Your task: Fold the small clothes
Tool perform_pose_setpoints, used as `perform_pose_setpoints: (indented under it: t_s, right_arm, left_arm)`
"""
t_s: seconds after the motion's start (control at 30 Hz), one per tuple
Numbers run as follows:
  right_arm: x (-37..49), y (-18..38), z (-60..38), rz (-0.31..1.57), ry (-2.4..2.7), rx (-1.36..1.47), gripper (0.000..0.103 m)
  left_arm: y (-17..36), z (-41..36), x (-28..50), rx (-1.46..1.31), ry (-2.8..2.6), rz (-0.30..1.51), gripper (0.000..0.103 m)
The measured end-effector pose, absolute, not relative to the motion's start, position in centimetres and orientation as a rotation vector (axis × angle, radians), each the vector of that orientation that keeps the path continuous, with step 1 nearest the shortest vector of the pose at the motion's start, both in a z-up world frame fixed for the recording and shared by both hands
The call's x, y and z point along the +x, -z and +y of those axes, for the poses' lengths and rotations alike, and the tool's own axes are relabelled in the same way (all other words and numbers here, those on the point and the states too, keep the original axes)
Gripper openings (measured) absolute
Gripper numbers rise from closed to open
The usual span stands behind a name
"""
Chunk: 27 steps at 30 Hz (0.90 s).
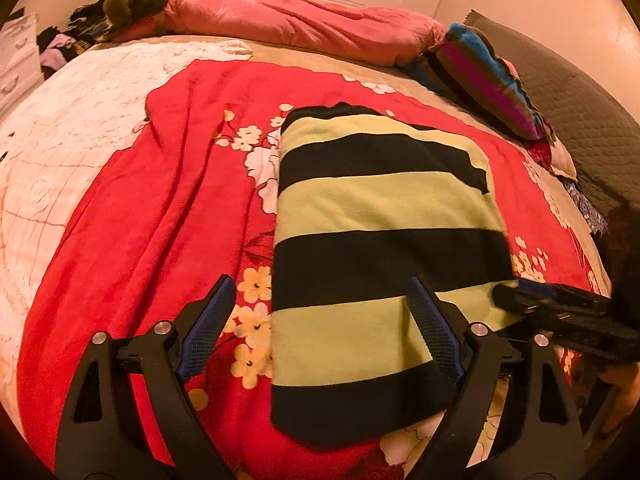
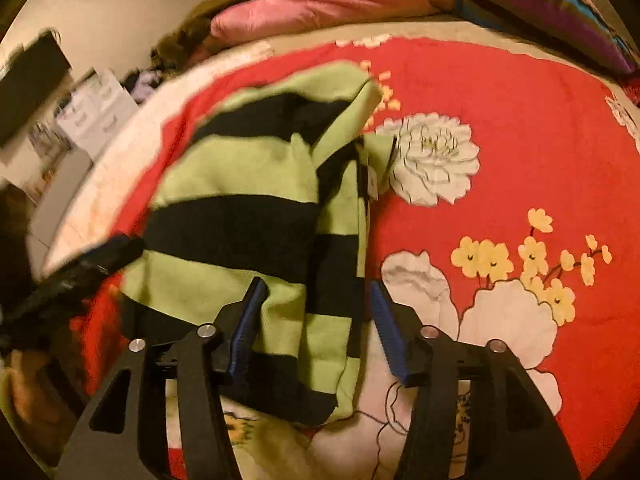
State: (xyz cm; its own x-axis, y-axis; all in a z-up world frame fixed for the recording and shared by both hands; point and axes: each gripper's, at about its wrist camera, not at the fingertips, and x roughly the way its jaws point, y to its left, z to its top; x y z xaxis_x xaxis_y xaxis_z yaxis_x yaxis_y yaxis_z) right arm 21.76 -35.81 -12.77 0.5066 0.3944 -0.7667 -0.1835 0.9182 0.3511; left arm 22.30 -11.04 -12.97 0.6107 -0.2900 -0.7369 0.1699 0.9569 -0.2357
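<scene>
A small sweater (image 1: 380, 200) with lime-green and black stripes lies folded into a long strip on the red floral blanket (image 1: 160, 200). My left gripper (image 1: 320, 280) hovers open over the sweater's near left edge, with one finger above the blanket and the other above the cloth. In the right wrist view the sweater (image 2: 240, 184) shows a sleeve folded over along its right side. My right gripper (image 2: 317, 282) stands open astride that near right part, its pads clear of the cloth. Each gripper shows in the other's view: the right gripper (image 1: 560, 308) and the left gripper (image 2: 80, 272).
A pink duvet (image 1: 300, 24) lies bunched along the far side of the bed. A striped pillow (image 1: 488, 76) sits at the far right. White drawers (image 1: 16, 60) and a pile of clothes (image 1: 72, 36) stand beyond the bed's left side.
</scene>
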Motion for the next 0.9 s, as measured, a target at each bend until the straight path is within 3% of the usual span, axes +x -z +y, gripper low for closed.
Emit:
perform_pose_setpoints:
  t_s: [0.23,0.6,0.67,0.7,0.8,0.9]
  right_arm:
    - [23.6,11.4,-38.2,0.952,-0.372,0.354,0.079]
    - [28.3,16.2,-36.7,1.088,-0.527,0.499,0.086]
    - [28.4,16.3,-36.1,1.069,-0.547,0.475,0.078]
    - [28.4,16.2,-35.9,1.064,-0.570,0.476,0.064]
    - [28.0,14.8,-35.3,1.015,-0.585,0.434,0.045]
    - [27.2,13.2,-34.8,0.990,-0.573,0.422,0.045]
  left_arm:
    - [13.7,-10.1,23.2,-0.197,0.261,0.892,0.084]
    - [16.4,-9.4,25.2,-0.323,0.328,0.960,0.084]
    - [16.5,-9.6,25.6,-0.333,0.355,0.960,0.062]
    - [16.5,-9.7,25.7,-0.344,0.378,0.959,0.054]
    - [15.6,-10.6,25.2,-0.292,0.398,0.927,0.038]
    - [13.9,-10.9,24.6,-0.241,0.402,0.881,0.029]
